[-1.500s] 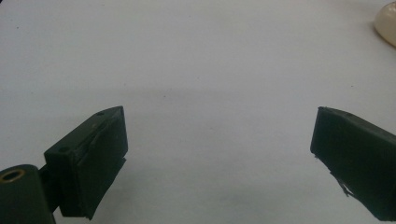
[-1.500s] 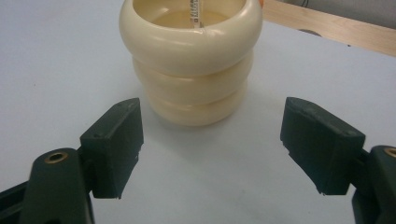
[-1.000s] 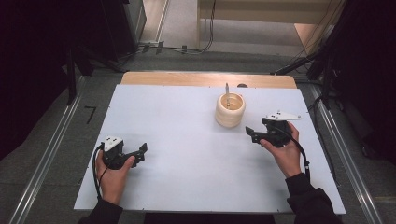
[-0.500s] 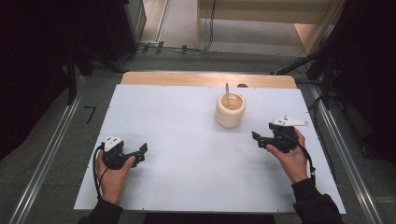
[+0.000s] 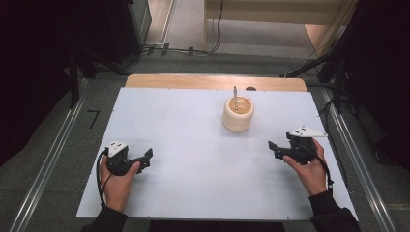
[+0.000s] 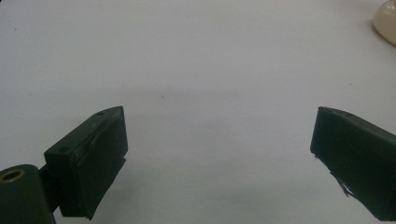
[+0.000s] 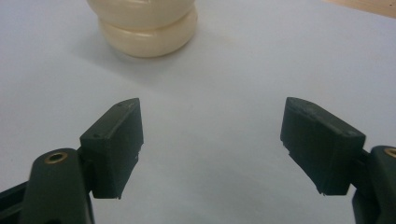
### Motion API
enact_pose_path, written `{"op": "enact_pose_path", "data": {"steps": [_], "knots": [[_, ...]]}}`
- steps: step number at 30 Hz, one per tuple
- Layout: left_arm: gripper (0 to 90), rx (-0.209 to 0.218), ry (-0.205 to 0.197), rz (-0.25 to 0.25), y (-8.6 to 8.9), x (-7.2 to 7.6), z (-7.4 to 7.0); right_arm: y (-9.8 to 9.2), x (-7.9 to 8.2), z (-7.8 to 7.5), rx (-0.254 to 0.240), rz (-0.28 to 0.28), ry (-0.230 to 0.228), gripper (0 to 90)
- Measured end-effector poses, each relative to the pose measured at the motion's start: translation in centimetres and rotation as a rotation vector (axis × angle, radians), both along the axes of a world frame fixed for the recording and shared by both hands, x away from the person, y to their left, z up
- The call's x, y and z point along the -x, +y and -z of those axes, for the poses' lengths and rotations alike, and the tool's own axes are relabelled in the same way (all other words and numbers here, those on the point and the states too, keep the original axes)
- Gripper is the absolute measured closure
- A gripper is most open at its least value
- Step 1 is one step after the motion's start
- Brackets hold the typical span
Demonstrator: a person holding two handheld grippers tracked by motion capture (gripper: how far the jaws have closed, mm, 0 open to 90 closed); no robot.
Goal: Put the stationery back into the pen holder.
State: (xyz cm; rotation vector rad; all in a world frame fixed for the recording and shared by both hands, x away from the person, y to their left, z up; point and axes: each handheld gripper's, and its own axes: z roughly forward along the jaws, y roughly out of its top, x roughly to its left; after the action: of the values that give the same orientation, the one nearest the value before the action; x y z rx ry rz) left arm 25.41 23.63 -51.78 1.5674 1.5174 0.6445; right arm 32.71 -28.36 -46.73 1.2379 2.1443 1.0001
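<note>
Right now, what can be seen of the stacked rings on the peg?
The ring stack is a cream, wood-looking pile of rounded rings threaded on a thin upright peg whose tip rises above them. It stands upright on the white table, toward the far right, with nothing else touching it. The right gripper is nearest, apart from it, open.

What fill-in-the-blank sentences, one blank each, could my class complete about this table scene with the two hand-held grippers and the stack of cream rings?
1. The stack of cream rings sits around a thin upright ____.
2. The jaws of the left gripper stand ____, with nothing between them.
3. The ring stack stands nearer the ____ gripper.
4. Both grippers, the right gripper included, are over a ____ table top.

Missing words: peg; open; right; white
</note>
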Motion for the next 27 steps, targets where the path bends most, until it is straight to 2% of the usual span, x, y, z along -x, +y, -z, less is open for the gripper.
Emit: {"op": "enact_pose_path", "data": {"steps": [13,27], "knots": [[4.7,-0.001,0.0,-0.002,-0.1,0.0,0.0,-2.0,1.8,0.8,0.026,0.031,0.013,19.6],[4.7,-0.003,0.005,-0.001,-0.2,0.1,0.0,-4.0,3.2,0.9,0.016,0.059,0.019,19.4]]}}
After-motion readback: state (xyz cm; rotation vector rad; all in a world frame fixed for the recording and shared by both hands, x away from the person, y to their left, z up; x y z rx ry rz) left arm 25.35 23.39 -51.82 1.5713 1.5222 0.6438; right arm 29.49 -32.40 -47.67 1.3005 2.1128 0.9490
